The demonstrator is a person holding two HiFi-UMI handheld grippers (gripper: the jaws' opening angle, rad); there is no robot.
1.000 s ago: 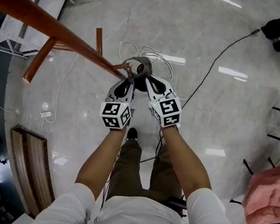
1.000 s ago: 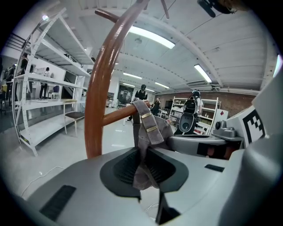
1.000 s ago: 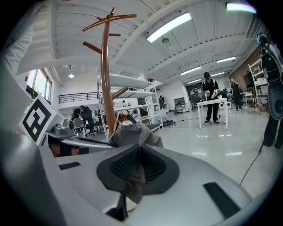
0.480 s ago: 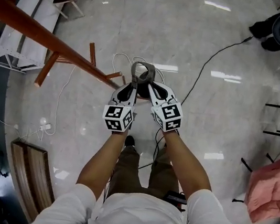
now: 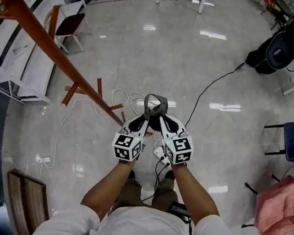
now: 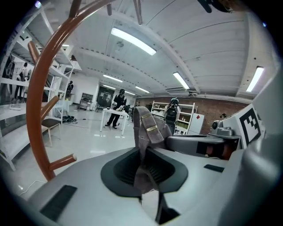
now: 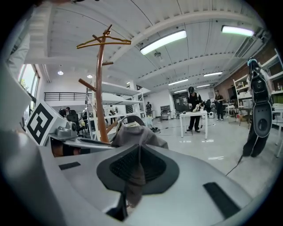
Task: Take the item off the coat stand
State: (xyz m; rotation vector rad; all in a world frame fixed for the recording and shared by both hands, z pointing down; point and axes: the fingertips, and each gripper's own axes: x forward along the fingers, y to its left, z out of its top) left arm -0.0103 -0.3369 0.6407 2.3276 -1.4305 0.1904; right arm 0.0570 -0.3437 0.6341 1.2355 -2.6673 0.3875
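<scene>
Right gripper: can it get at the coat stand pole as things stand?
Likely not yet. The right gripper is shut on the cap, so it's occupied, and the coat stand pole stands apart, off to its left.

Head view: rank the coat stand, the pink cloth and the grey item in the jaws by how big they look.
Largest: coat stand, though its upper end is nearer the camera, which inflates it.
Middle: pink cloth, partly cut off by the frame edge.
Smallest: grey item.
</scene>
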